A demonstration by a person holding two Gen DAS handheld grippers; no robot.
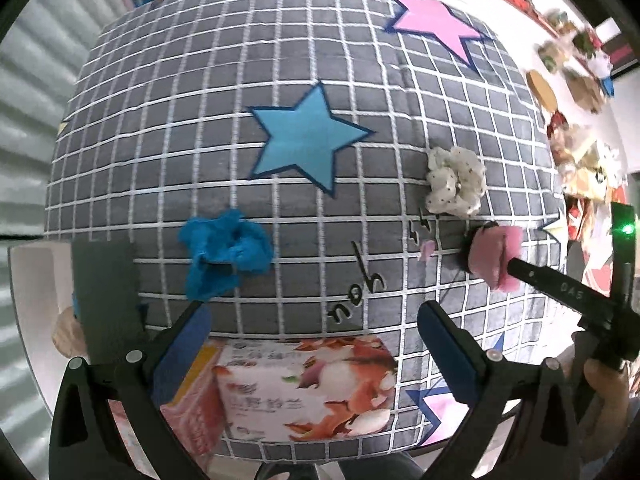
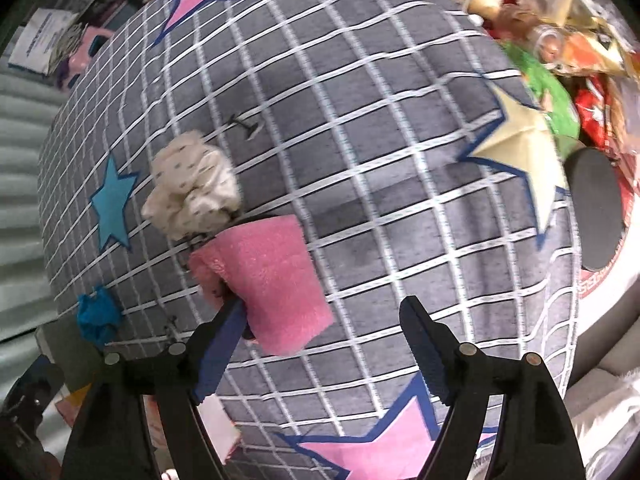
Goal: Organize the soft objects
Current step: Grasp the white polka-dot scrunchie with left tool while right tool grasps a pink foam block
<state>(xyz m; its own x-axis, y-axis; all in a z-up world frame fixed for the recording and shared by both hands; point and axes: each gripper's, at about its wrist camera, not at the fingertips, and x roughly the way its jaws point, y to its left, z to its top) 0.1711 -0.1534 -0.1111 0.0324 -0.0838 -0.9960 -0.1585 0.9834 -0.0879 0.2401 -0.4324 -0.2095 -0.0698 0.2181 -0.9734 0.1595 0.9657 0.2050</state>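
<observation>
A pink plush piece (image 2: pixel 266 276) is lying on the grey checked cloth (image 2: pixel 380 160), just beside the white dotted scrunchie (image 2: pixel 192 196). The right gripper (image 2: pixel 324 344) is being held over it with its fingers spread wide; the left finger (image 2: pixel 218 352) is touching or overlapping the piece's near edge, and nothing is being clamped. In the left wrist view the same pink plush piece (image 1: pixel 496 256) is being seen at the tip of the right tool. The left gripper (image 1: pixel 312 340) is hovering with fingers wide apart as well, nothing between them, above a floral tissue pack (image 1: pixel 304 388). The blue scrunchie (image 1: pixel 226 250) is lying apart from the other two, near the left finger.

Several risks are being judged from this. If the fingers are closed now, the pink piece may be caught only by its edge and slip out, being soft and limp. The cloth may be pinched along with it (wrinkles are already showing). The white scrunchie, lying so close, may be dragged along.

The word "you" (image 1: pixel 356 300) is being read on the cloth, upside down. Chinese characters are printed on the tissue pack, but they are not being made out reliably.
</observation>
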